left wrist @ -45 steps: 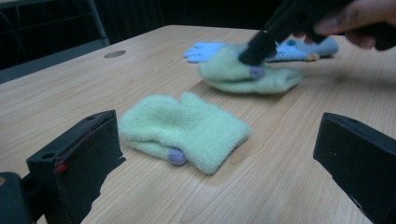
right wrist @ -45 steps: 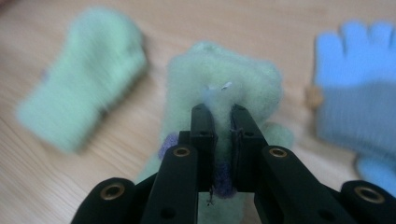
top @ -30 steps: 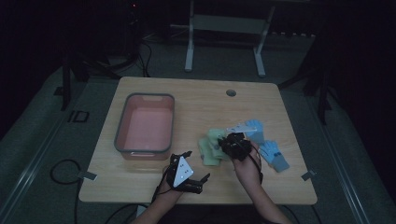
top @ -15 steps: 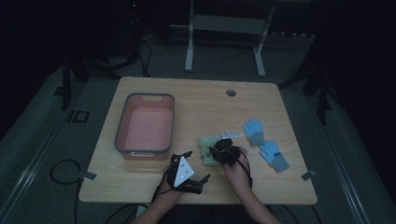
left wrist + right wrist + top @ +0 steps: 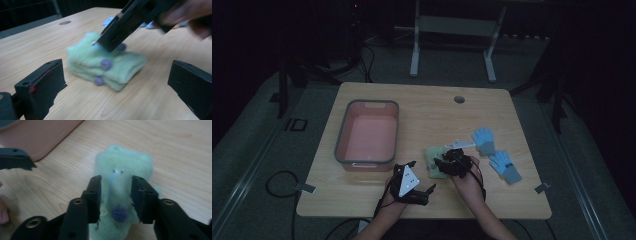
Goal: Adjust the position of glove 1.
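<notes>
A folded pale green fuzzy glove bundle [image 5: 431,156] with purple dots lies on the wooden table [image 5: 422,110], just right of centre near the front. My right gripper [image 5: 444,162] points down onto it. Its jaws have just been opening, and they stand apart astride the bundle [image 5: 125,162] without pressing it, so the right gripper [image 5: 116,178] is open. My left gripper [image 5: 423,176] rests low to the left, with its jaws wide and nothing between them. The bundle [image 5: 105,63] lies a short way ahead of the left gripper [image 5: 117,67].
A pink bin with a grey rim [image 5: 341,135] stands on the table's left half. Two blue gloves [image 5: 484,140] [image 5: 507,167] lie to the right of the bundle. A round cable hole [image 5: 459,99] sits near the far edge.
My right hand has shifted a little left and nearer, onto the green bundle. The blue gloves now lie apart from it to the right. The left gripper has kept still.
</notes>
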Motion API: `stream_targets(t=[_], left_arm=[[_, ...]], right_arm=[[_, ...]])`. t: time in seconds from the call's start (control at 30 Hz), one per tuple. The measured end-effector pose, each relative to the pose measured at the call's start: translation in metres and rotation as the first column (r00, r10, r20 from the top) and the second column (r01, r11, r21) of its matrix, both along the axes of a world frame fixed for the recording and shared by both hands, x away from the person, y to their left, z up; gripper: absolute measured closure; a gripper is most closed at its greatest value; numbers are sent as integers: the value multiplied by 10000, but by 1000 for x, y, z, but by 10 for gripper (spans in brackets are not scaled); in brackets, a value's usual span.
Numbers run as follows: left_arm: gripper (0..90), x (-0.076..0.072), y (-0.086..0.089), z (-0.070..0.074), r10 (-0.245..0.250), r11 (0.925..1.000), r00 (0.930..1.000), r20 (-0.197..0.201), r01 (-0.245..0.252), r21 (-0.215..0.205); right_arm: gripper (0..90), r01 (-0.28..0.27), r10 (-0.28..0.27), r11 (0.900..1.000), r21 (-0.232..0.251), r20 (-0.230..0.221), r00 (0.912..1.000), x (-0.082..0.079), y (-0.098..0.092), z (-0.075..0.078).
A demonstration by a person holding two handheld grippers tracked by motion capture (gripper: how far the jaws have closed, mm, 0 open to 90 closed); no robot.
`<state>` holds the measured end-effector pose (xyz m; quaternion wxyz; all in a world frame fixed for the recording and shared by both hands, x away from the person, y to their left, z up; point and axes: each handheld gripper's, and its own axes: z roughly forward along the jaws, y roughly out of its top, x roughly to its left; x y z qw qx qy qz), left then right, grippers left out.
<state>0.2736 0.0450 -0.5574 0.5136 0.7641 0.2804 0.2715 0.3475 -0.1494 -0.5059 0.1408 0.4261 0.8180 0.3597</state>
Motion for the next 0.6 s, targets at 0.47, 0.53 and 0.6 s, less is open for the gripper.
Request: stream_targets(t=[0.47,0.53,0.6], left_arm=[[38,8,3,3,-641,9979,9923,-1059,645,2],[38,8,0,6,-964,9947,9872,-1267,1001,234],[38,7,-3,8,-1117,9907,9872,-1141,1196,653]], right_arm=[[478,-2151,2130,9754,485,445,9760,26,-45,4],[483,-2406,2381,9695,465,524,9698,29,-49,4],[491,-2615,2591,9642,442,533,9644,32,-51,5]])
